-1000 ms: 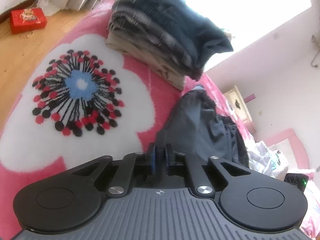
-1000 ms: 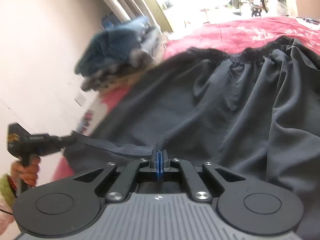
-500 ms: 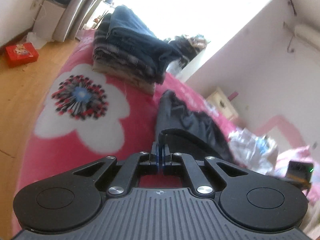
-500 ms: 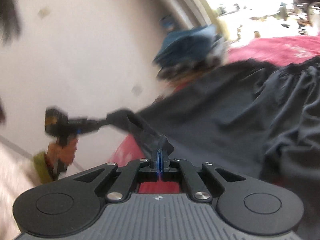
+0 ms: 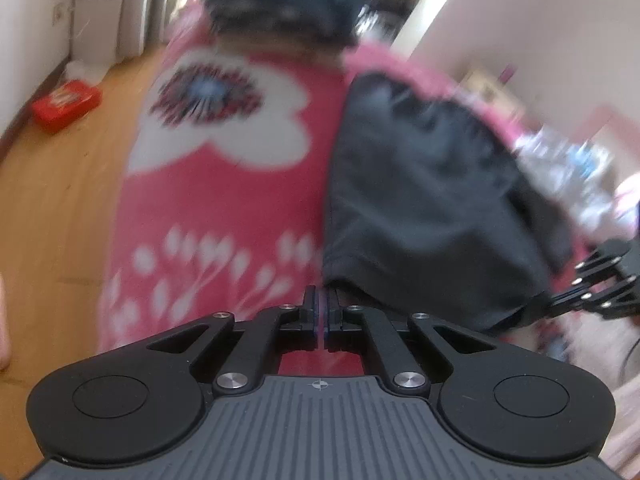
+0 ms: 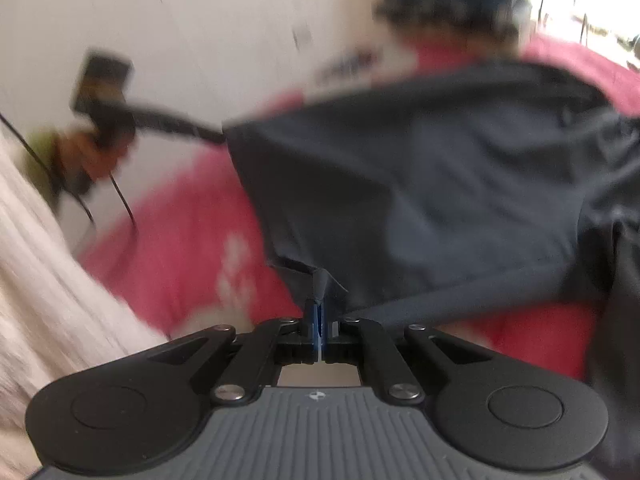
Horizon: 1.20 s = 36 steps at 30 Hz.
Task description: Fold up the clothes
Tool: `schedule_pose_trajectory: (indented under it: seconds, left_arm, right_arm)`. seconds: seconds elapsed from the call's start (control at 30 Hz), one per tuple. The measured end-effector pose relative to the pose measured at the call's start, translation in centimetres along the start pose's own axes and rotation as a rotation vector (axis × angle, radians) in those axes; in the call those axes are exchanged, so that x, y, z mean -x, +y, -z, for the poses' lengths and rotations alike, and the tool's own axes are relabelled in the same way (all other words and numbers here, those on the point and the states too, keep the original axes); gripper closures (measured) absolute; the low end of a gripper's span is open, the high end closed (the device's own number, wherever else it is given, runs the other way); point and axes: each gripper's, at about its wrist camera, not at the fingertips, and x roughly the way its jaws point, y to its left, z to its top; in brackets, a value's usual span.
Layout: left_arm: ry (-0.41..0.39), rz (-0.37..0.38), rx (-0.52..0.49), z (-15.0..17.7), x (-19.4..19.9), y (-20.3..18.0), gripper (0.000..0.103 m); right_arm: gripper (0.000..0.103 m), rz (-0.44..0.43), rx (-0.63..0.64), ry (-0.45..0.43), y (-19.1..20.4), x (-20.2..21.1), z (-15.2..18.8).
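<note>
A: What changed in the last second?

B: The dark garment [image 6: 440, 184] was slumped on the pink bed [image 5: 208, 208]; now it hangs spread between both tools. The right gripper [image 6: 319, 320] has its jaws pinched on a lower corner at bottom centre of the right view, and the left gripper [image 5: 320, 312] is clamped on another corner.

A: And the folded stack [image 5: 280, 4]?

B: Blurred, at the top of the frame, beyond the garment.

A: So what does that mean?

B: I'd judge it's being pulled flat, ready for a fold.
</note>
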Motion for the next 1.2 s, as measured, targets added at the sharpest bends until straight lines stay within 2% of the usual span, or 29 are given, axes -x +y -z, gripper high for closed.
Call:
schedule_pose_trajectory:
  seconds: [0.07,0.1,0.2,0.3,0.37,0.47,0.5,0.57,0.67,0.7,0.77,0.83,0.97,1.07,1.13,1.2]
  left_arm:
    - [0.054,-0.020,-0.013,0.7,0.3,0.4,0.098]
    - [0.058,-0.033,-0.015,0.7,0.8,0.6,0.094]
    - [0.043,-0.072,0.000,0.4,2.5,1.4,0.090]
    - [-0.020,-0.043,0.010,-1.2,3.0,0.7,0.085]
    - [-0.064,-0.018,0.014,-2.3,3.1,0.1,0.081]
    - [-0.074,0.031,-0.017,-3.7,1.2,-2.0,0.077]
    - [-0.038,0.014,-0.035,-3.7,0.1,-2.6,0.076]
    - [0.069,-0.056,-0.079,-3.3,-2.6,-3.7,0.076]
    - [0.093,-0.066,-0.096,-3.9,-2.2,-4.1,0.076]
    - [0.094,-0.064,-0.100,-4.2,-1.9,-4.2,0.076]
    - [0.098,-0.062,-0.107,-4.7,-1.2,-4.3,0.076]
    - [0.101,-0.059,-0.114,-5.2,-0.5,-4.4,0.073]
    - [0.021,-0.025,-0.088,-8.3,-0.6,-5.5,0.069]
    - [0.021,-0.040,-0.066,-9.3,-3.1,-6.6,0.068]
    - [0.033,-0.058,-0.038,-9.7,-4.8,-7.1,0.068]
    - [0.008,-0.046,-0.022,-10.4,-5.4,-7.8,0.068]
  right_arm:
    - [0.096,0.014,0.014,0.052,0.3,-0.6,0.4]
    - [0.096,-0.001,0.016,0.071,0.4,-0.5,0.5]
    - [0.091,-0.070,-0.008,0.080,0.3,0.7,0.5]
    - [0.091,-0.157,-0.098,-0.017,-0.7,2.4,-0.4]
    - [0.091,-0.174,-0.161,-0.091,-1.4,2.9,-1.0]
    - [0.091,-0.074,-0.234,-0.131,-1.9,1.4,-2.4]
    - [0.091,-0.031,-0.258,-0.119,-2.0,0.5,-2.7]
    - [0.091,0.034,-0.267,-0.043,-1.8,-1.4,-2.2]
    - [0.091,0.049,-0.306,0.115,-1.2,-3.6,0.0]
    - [0.091,0.037,-0.322,0.130,-1.0,-3.5,0.7]
    - [0.091,0.015,-0.341,0.095,-1.1,-1.8,1.0]
    - [0.091,0.004,-0.388,0.006,-2.0,0.4,0.5]
    - [0.087,0.031,-0.527,-0.185,-5.1,2.9,-0.8]
    - [0.077,0.112,-0.627,-0.174,-6.7,1.0,0.1]
    - [0.075,0.150,-0.698,-0.087,-7.1,-0.9,1.6]
    - [0.075,0.117,-0.745,-0.071,-6.6,-1.0,3.5]
